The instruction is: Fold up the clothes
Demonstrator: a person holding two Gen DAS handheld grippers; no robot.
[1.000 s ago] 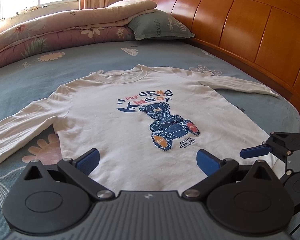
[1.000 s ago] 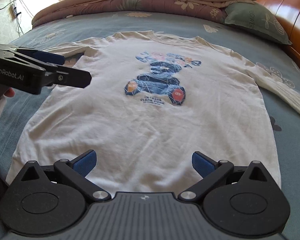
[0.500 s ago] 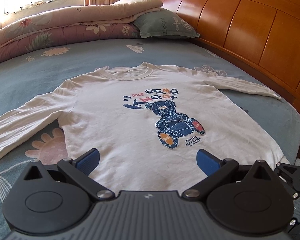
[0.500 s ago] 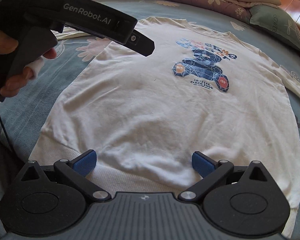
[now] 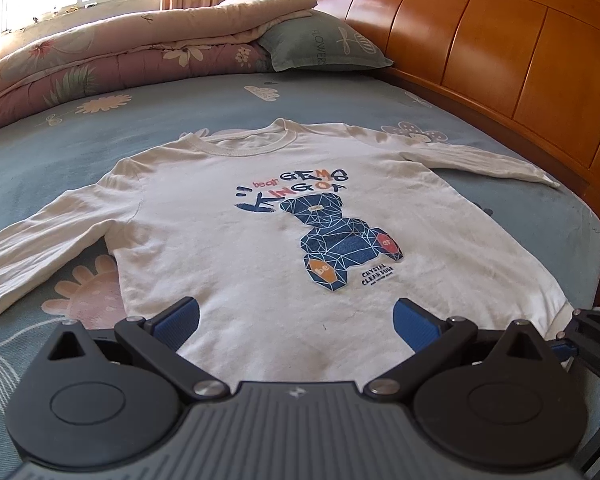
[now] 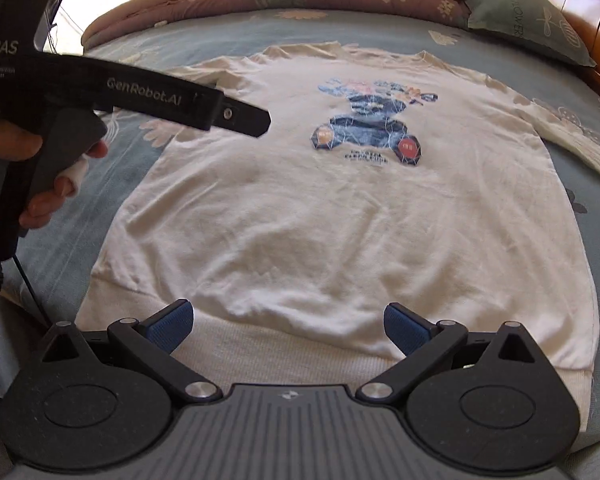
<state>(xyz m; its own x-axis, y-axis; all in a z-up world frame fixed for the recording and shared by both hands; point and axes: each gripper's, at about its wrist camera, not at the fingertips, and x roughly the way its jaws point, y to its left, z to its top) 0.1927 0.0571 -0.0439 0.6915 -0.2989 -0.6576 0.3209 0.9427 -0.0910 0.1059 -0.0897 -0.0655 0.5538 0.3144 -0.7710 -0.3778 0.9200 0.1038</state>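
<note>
A white long-sleeved shirt [image 5: 260,240] with a blue bear print lies flat, front up, on the blue bed sheet [image 5: 80,148], sleeves spread out to both sides. My left gripper [image 5: 296,322] hovers open over the shirt's lower part, nothing between its blue pads. In the right wrist view the same shirt [image 6: 340,220] fills the middle, and my right gripper [image 6: 288,326] stands open just above the ribbed hem. The left gripper's black body [image 6: 172,100], held by a hand [image 6: 40,184], reaches in from the left over the shirt's side.
A folded floral quilt [image 5: 120,60] and a grey-green pillow [image 5: 324,46] lie at the far end of the bed. A wooden headboard [image 5: 500,60] runs along the right side. Part of the right gripper [image 5: 592,340] shows at the lower right edge of the left wrist view.
Both grippers have drawn back toward the shirt's hem. The left gripper's body has come closer and higher in the right wrist view. Both stay open.
</note>
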